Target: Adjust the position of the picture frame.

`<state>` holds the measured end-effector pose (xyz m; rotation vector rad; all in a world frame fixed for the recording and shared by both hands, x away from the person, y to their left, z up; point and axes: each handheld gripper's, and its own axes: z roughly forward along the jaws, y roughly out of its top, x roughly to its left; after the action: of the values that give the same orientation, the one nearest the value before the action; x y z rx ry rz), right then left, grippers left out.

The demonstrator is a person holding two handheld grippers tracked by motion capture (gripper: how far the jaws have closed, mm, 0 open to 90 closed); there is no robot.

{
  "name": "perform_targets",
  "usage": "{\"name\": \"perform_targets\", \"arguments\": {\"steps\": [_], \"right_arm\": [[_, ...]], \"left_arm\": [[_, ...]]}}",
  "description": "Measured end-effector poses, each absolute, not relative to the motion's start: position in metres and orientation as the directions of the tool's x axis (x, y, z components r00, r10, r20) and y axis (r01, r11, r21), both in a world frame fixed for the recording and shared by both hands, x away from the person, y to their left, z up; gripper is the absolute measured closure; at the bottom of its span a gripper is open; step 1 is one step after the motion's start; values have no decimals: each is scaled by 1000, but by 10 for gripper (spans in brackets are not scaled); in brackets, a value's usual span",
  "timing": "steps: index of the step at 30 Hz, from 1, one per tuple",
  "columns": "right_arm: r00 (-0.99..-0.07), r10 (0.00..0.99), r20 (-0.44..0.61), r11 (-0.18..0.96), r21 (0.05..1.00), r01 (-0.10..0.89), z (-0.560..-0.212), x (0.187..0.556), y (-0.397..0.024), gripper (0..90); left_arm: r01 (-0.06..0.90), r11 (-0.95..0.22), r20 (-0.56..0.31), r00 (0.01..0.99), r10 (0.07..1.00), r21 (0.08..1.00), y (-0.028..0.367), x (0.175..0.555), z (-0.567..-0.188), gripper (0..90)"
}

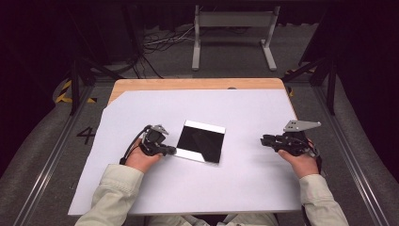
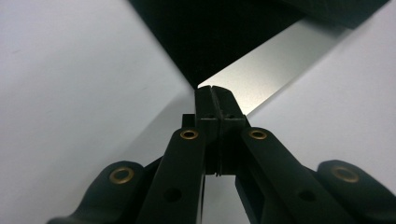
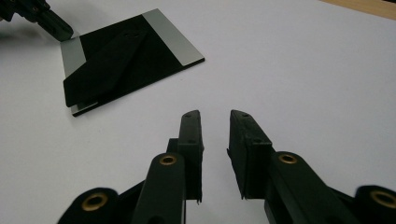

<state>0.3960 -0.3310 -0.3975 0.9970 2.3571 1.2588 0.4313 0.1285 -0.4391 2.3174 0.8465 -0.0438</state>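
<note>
White sheet (image 1: 244, 174) covers most of the wooden table (image 1: 188, 84), and on it, about midway between the two hands, lies a flat square card (image 1: 201, 140), black with a silver strip along its far edge and silver showing at its near corners. One black flap is folded over the card's face in the right gripper view, leaving a silver triangle bare at the corner nearest the left claw.

Left claw (image 1: 170, 150) sits just at the card's left near corner. In the left gripper view its jaws are pressed together with no gap between them, and their tips meet the silver corner (image 2: 261, 74) of the card; whether the thin edge is pinched between the pads or merely touched cannot be told from these views. The left hand (image 1: 141, 159) rests on the sheet behind it.

Right claw (image 1: 264, 140) lies well apart from the card, off to the card's right, pointing toward it. Its jaws stand partly open with a narrow gap, and only bare white sheet shows between them; it holds nothing. The right hand (image 1: 301, 162) rests on the sheet.

Nothing lies between either claw and the card.
</note>
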Motion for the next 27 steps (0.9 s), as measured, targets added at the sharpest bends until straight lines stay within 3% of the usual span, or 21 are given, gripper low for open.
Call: {"name": "perform_targets", "arguments": {"steps": [9, 27], "right_arm": [[-726, 684, 71, 389, 806, 446, -398, 396, -329, 753], [-728, 681, 74, 392, 804, 448, -398, 394, -329, 750]], "left_arm": [[547, -597, -247, 823, 511, 587, 108, 426, -440, 900], [535, -590, -252, 831, 496, 605, 97, 423, -442, 900]]}}
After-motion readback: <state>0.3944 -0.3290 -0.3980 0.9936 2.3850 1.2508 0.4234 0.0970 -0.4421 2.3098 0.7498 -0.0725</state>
